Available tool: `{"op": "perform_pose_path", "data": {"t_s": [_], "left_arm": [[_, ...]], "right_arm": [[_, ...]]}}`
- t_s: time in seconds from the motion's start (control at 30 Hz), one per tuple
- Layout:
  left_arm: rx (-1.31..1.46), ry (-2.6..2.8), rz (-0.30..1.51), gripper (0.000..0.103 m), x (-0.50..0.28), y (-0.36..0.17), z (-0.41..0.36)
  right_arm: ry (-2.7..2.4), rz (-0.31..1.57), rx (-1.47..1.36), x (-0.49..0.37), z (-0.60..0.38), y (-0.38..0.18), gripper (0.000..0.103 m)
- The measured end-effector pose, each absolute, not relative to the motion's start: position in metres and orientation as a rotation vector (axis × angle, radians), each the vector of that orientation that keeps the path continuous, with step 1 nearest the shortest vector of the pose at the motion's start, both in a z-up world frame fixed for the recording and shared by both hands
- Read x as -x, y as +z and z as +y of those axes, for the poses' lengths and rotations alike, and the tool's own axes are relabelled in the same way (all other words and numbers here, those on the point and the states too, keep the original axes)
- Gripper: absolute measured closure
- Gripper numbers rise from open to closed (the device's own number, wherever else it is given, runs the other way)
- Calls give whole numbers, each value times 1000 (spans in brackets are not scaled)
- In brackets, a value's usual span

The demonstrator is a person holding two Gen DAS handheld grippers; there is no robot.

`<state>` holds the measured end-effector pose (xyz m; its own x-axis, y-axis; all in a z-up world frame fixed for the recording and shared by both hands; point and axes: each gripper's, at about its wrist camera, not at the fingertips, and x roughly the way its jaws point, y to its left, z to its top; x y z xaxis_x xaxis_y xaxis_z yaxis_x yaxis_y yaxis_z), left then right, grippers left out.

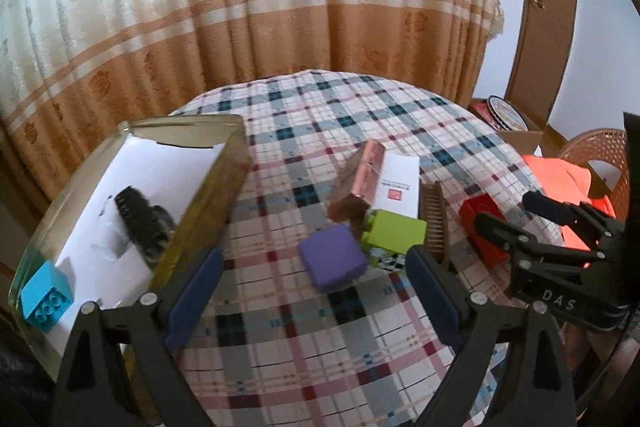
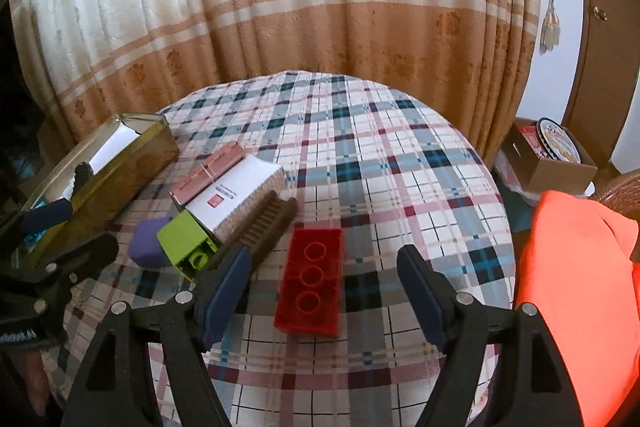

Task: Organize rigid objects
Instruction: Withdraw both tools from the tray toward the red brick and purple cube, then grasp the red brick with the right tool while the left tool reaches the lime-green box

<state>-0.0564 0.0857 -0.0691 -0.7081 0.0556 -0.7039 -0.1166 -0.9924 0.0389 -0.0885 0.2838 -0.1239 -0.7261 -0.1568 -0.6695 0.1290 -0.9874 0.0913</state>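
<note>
Blocks: one blue [image 1: 45, 298] sits inside the tin [image 1: 208, 187], while one purple [image 1: 333, 263], one green [image 1: 394, 233] and one red [image 2: 311, 281] lie outside it. Left gripper [image 1: 314, 293] and right gripper [image 2: 326, 293] both hang released, holding nothing.

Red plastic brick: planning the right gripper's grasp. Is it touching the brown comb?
Apart. The right wrist view shows checked tablecloth between the red plastic brick and the brown comb.

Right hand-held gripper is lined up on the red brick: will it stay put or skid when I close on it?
The red brick lies flat and low on the checked tablecloth, so tipping or rolling seems unlikely. It looks like rigid glossy plastic, so it may slip slightly. The right hand-held gripper is open wider than the brick.
</note>
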Motion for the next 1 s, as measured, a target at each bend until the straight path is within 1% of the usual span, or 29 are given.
{"op": "perform_pose_path", "data": {"t_s": [0.23,0.33,0.37,0.4,0.43,0.47,0.5,0.63,0.83,0.9,0.93,1.0], "left_arm": [[1195,2790,146,9,66,-82,95],[1203,2780,142,9,68,-85,97],[1202,2778,143,9,68,-85,97],[1200,2776,145,9,68,-86,98],[1196,2774,147,9,69,-86,99],[1195,2771,149,9,69,-87,101],[1196,2769,149,9,70,-88,101],[1189,2736,162,9,74,-92,109],[1230,2692,145,23,82,-99,113],[1230,2695,168,31,83,-100,116],[1224,2692,177,32,82,-100,118],[1214,2682,200,33,81,-100,121]], "right_arm": [[-2790,-52,-1111,91,285,-129,26],[-2774,-50,-1165,96,286,-133,26],[-2773,-49,-1171,97,287,-133,30],[-2776,-39,-1177,97,286,-134,38],[-2774,-15,-1201,98,285,-137,50],[-2764,4,-1229,100,284,-140,55],[-2764,37,-1239,100,283,-143,59],[-2769,56,-1227,98,284,-144,60],[-2760,47,-1220,98,285,-143,61],[-2759,65,-1221,97,283,-143,61],[-2759,71,-1221,98,282,-143,60],[-2756,71,-1220,98,282,-143,60]]}}
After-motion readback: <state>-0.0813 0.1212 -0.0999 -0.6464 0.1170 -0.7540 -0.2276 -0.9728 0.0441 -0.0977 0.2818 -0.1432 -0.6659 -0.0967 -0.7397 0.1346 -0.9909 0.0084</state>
